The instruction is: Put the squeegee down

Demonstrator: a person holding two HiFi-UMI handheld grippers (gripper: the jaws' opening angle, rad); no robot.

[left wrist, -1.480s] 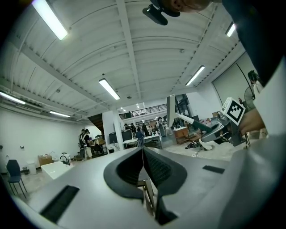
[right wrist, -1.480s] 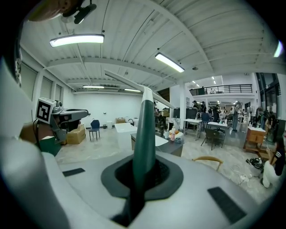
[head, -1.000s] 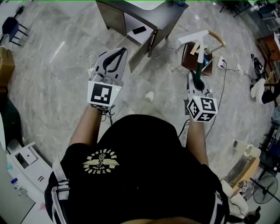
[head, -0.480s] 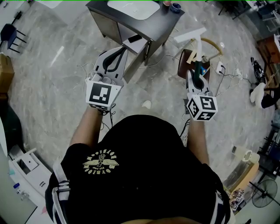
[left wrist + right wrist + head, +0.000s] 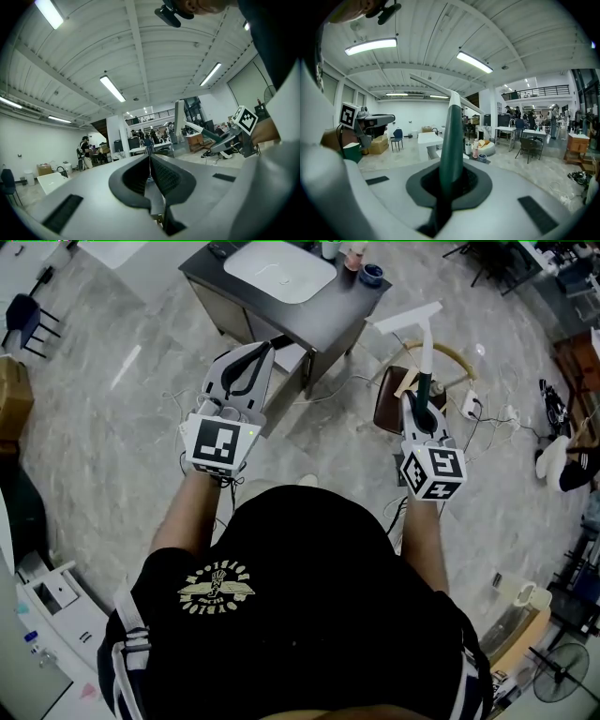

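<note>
**Figure. Carrying stage, squeegee not yet set down.** Nearest the person, the left gripper [image 5: 255, 351] was held with its jaws together and nothing between them. The right gripper [image 5: 419, 401] was clamped on the dark green handle of the squeegee [image 5: 427, 345]. The tool stood out beyond the jaws with its white blade farthest from the hand, in the air above a brown chair [image 5: 396, 396] and short of the dark table [image 5: 328, 313].

Probable hazards:
- The grip sat low on the handle, so the long, blade-heavy end could pivot or slip in the pads if swung.
- The floor cables [image 5: 487, 413] beside the chair could catch a foot.
- On the table, the cups [image 5: 354, 253] and blue bowl [image 5: 371, 276] stood at the far edge beside a white tray [image 5: 281, 268], and a wide blade lowered carelessly could knock them over.
- Opening the jaws before the blade rested on a surface would let the tool fall.
</note>
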